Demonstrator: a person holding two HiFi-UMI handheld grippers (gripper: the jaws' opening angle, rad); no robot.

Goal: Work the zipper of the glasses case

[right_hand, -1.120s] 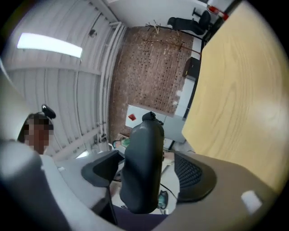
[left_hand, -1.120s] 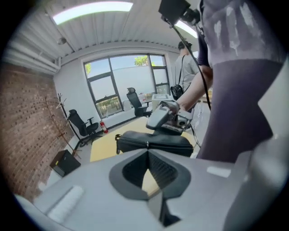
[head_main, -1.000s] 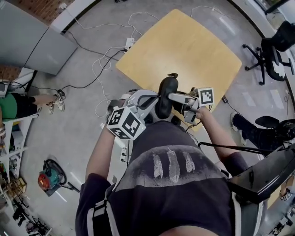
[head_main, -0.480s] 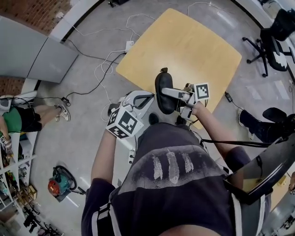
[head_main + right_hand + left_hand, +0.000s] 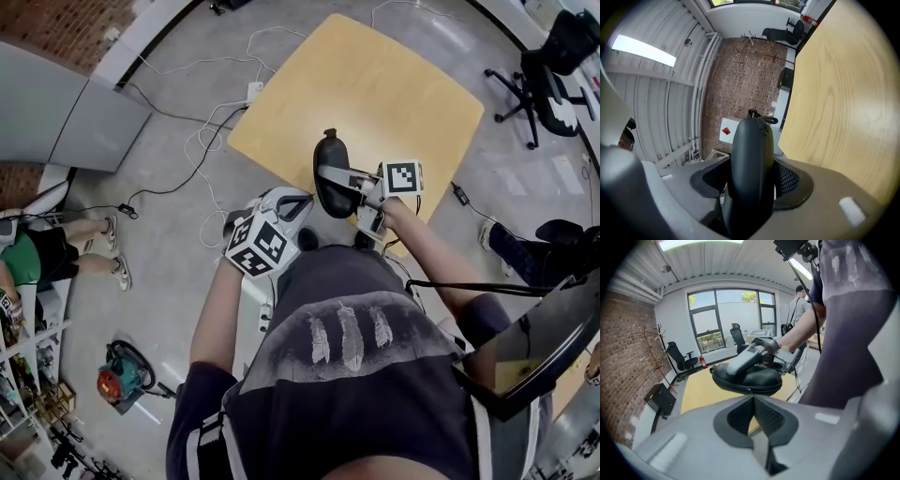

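Note:
The black glasses case [image 5: 331,153] hangs in the air over the near edge of the wooden table [image 5: 375,84], long axis pointing away from me. My right gripper [image 5: 328,177] grips it across the middle; its jaws are closing, with the case [image 5: 752,154] filling the gap and the pads pressed on its sides. The zipper pull [image 5: 762,117] sticks out at the case's far end. My left gripper [image 5: 302,199] is shut and empty, just left of and below the case [image 5: 749,379]; its tips [image 5: 753,400] point at the zipper seam.
Cables [image 5: 216,122] and a power strip [image 5: 253,91] lie on the floor left of the table. A grey cabinet [image 5: 66,103] stands far left, with a seated person [image 5: 47,248] below it. An office chair [image 5: 553,66] is at the right.
The case and the right gripper have moved slightly farther out toward the table. The left gripper has followed them and stayed shut.

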